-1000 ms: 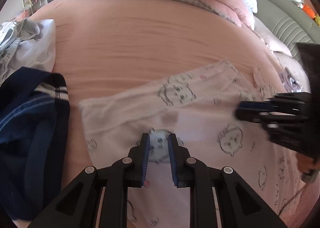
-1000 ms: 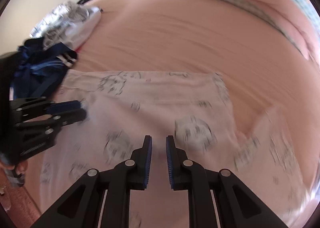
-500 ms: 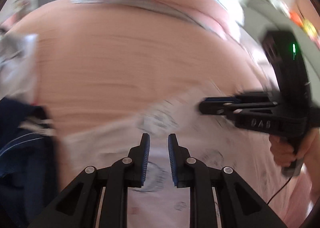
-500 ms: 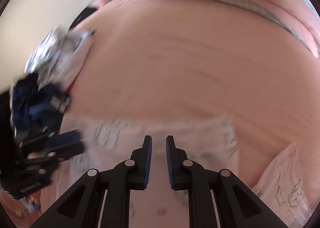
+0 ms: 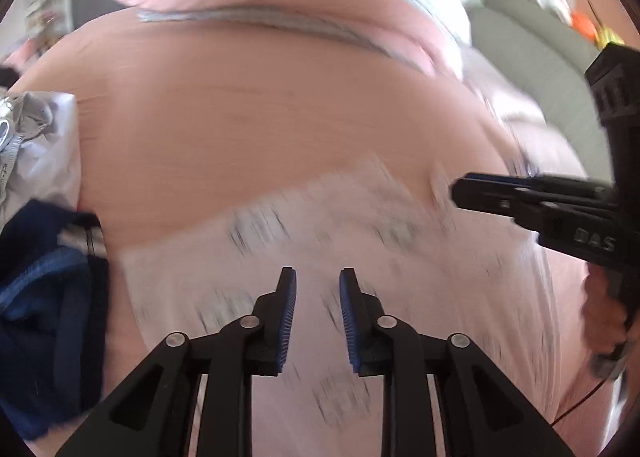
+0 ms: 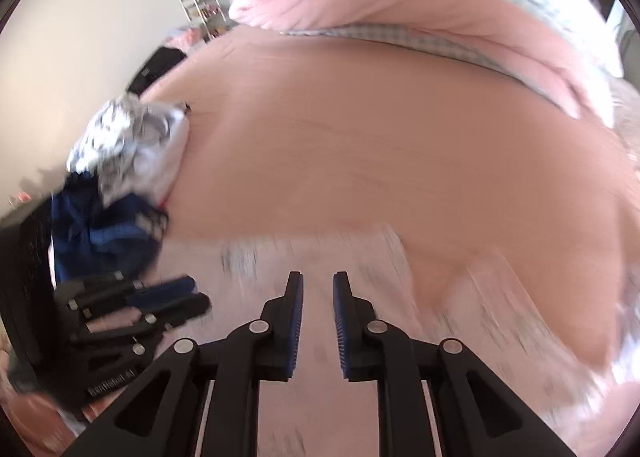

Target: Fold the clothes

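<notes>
- pale pink printed garment (image 5: pixel 400 277) lies spread flat on the peach bedsheet (image 5: pixel 260 117), blurred in both views.
- left gripper (image 5: pixel 318 297) hangs above the garment, jaws opening, nothing between them.
- right gripper (image 6: pixel 318 297) hangs above the same cloth, jaws opening too, gap bare.
- navy clothing (image 6: pixel 104 233) and a white-grey bundle (image 6: pixel 128 141) sit heaped at the sheet's left edge, just beside the garment.
- pink quilt (image 6: pixel 440 13) is bunched at the far end.

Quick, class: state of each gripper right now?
Left gripper: opening, nothing between its fingers, above the printed garment.
Right gripper: opening, empty too.
</notes>
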Available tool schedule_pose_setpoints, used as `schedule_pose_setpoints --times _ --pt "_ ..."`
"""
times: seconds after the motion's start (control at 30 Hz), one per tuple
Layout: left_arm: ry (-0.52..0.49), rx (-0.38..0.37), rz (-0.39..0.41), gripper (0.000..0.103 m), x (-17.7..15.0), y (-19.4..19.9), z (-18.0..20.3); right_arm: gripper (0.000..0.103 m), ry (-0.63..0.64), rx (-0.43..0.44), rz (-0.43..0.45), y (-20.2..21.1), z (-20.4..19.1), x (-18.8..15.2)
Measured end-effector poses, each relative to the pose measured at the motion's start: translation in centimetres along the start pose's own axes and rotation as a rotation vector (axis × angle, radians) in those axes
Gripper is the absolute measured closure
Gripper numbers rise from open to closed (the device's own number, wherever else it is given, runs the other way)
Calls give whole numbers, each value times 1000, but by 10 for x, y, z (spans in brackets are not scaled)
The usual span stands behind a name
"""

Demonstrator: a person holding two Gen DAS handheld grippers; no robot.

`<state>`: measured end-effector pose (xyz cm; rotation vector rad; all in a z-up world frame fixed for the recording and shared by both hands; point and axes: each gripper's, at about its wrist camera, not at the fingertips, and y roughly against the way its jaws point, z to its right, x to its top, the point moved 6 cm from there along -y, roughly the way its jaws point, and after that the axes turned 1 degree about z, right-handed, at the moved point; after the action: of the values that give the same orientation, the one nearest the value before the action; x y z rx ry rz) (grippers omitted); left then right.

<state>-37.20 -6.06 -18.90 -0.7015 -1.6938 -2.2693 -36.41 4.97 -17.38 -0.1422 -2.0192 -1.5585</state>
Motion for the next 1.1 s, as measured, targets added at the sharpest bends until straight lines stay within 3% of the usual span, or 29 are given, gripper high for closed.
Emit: schedule_pose_setpoints --times 0.1,0.2,0.27,0.33,0.47,0.6,0.73,0.87,1.0,1.1 --pt "36 14 -68 82 -44 5 16 79 -5 -36 -48 18 2 -64" --pt "77 -34 -111 82 -91 7 36 79 -30 -70 -91 26 10 -135" --pt "33 7 -107 82 -112 7 48 79 -84 -67 -128 25 15 -180" --pt "-12 60 -100 82 -128 10 57 79 -93 -76 -93 30 17 -207" --pt "-15 84 -116 81 -155 29 63 79 -45 -157 -92 53 22 -238" --pt "-61 97 -162 81 -185 47 61 79 -120 -183 -103 78 39 -275" --pt "-9 43 -108 81 -185 73 68 74 -181 -264 -112 109 47 -298" --pt "3 39 -67 81 -166 58 82 74 -177 -216 1 119 30 -282" --pt "9 87 -145 81 -178 37 88 74 -188 -235 -95 99 36 -293" --pt "-5 89 -131 77 -191 46 88 70 -241 -196 -72 113 51 -309"
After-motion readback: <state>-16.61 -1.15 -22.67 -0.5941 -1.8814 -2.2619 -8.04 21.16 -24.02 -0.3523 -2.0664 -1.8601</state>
